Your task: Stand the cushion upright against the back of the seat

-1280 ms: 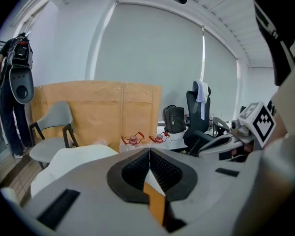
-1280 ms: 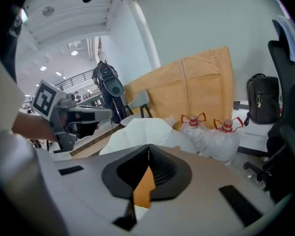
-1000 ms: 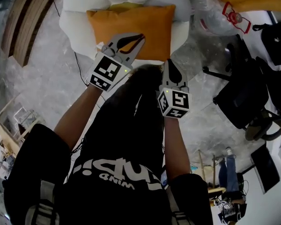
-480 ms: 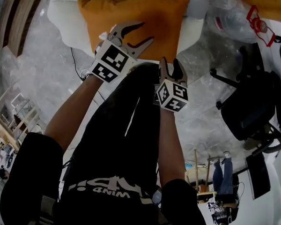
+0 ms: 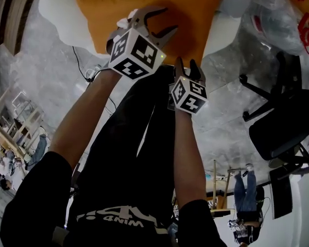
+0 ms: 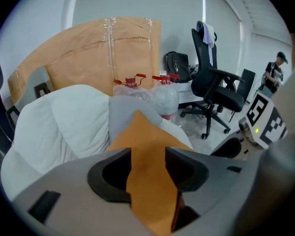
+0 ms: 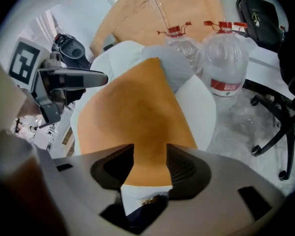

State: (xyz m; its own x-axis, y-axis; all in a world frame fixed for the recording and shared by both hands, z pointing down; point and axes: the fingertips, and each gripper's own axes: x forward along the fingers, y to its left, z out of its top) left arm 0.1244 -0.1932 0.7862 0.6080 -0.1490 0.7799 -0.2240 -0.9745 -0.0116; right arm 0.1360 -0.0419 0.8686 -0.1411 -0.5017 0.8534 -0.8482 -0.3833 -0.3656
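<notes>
An orange cushion (image 5: 190, 6) lies flat on a puffy white seat (image 5: 59, 19). My left gripper (image 5: 167, 20) hangs over the cushion's front left part. Its jaws are opening, with a corner of the cushion (image 6: 142, 132) showing in the gap and no pad pressing on it. My right gripper (image 5: 187, 65) is open at the cushion's front edge. Through its gap I see the cushion (image 7: 132, 112) and the seat's white rim below it. The seat's back (image 6: 64, 117) rises behind the cushion.
Two large water bottles (image 7: 226, 58) and taped cardboard (image 6: 113, 48) stand behind the seat. A black office chair (image 5: 283, 117) stands to the right, and a black bag (image 7: 260, 14) lies on a desk. A cable (image 5: 80, 60) runs over the grey floor.
Both grippers have gone from shut to open. Both have sunk toward the cushion, which now fills more of the head view.
</notes>
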